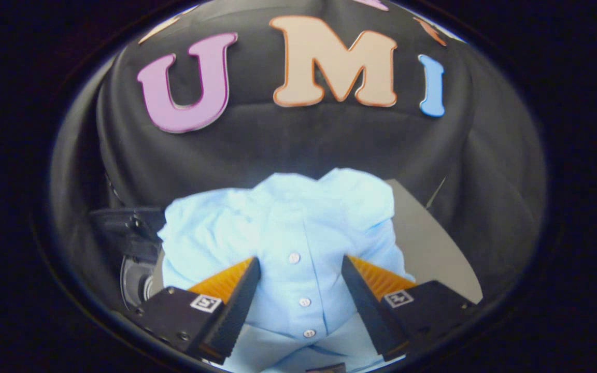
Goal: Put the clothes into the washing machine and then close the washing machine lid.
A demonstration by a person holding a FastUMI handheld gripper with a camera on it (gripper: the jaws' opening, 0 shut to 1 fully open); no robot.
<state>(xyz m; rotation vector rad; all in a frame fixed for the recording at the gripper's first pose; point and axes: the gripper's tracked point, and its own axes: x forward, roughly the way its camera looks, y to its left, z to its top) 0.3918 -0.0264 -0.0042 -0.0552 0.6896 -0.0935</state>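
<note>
The gripper (pixel 298 269) is wide open and holds nothing, with the soft, light shirt (pixel 283 233) crumpled between its fingers, best pinched at the thick button strip.

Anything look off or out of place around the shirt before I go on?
Nothing stands out. The light blue shirt lies crumpled in a heap, its button strip running between the fingers of the open tool, which press on nothing. That is normal for laundry. The grey surface beside it shows no spill or damage.
</note>
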